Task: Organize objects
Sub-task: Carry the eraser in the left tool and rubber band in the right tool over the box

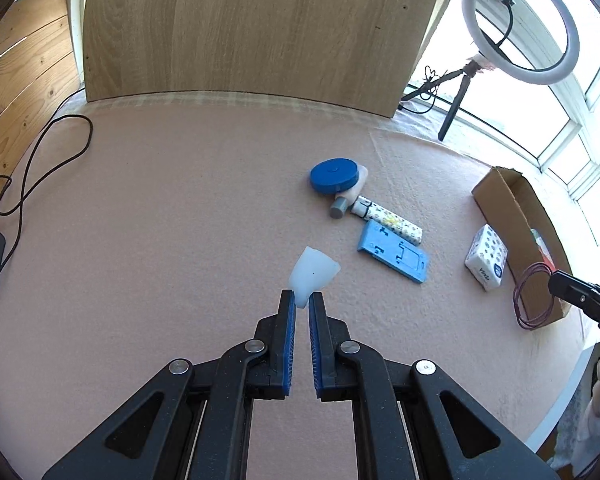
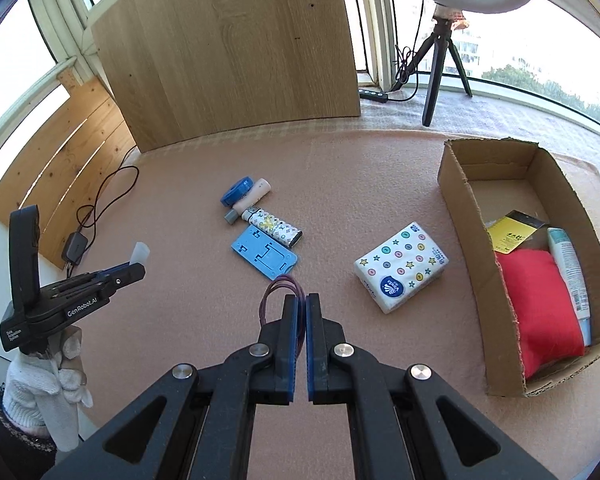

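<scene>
Right wrist view: my right gripper (image 2: 301,300) pinching wire loop (image 2: 278,286), left gripper (image 1: 302,300) clamping white cup (image 1: 313,270). Cardboard box (image 2: 466,216) holding some items; tissue pack (image 2: 400,266), blue tray (image 2: 265,258) waiting on mat.

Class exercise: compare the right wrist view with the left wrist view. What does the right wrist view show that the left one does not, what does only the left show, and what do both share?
Only the right wrist view shows the cardboard box's contents: a red cloth, a white tube and a yellow-and-black packet. It also shows the gloved hand under the left gripper.

Only the left wrist view shows the whole ring light.

Both show the tissue pack, the blue plate, the patterned tube, the blue disc, the left gripper's translucent white piece, and the right gripper shut on the purple wire loop.
</scene>
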A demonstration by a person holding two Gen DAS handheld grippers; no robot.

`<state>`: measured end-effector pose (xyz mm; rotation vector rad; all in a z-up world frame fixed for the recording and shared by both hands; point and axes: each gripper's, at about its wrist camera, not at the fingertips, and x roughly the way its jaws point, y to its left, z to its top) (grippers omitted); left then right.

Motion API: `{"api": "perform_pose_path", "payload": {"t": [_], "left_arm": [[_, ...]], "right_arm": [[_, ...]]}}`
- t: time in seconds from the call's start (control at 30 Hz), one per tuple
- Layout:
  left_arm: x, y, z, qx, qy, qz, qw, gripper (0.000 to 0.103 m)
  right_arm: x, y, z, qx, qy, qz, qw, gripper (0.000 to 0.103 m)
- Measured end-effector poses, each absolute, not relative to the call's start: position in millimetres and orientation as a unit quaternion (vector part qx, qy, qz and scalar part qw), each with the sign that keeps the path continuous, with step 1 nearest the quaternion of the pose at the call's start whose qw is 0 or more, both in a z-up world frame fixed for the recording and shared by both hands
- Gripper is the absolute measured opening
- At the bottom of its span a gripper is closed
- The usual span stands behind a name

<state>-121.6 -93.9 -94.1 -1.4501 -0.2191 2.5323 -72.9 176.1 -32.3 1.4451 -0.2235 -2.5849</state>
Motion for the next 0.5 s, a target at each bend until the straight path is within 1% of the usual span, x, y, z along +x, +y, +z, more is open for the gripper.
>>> {"api": "perform_pose_path", "payload": {"t": [0.23, 0.5], "left_arm": [[-134.0, -2.4, -69.8, -0.478, -0.057, 0.862, 0.16, 0.007], [-142.5, 101.7, -54.1, -0.471, -0.032, 0.854, 0.218, 0.007]], "right_arm": [[-56.6, 250.5, -16.7, 0.463, -0.1, -0.88, 0.039, 0.003], [-43.6, 328.6, -17.5, 0.452, -0.123, -0.884, -0.016, 0.003]]}}
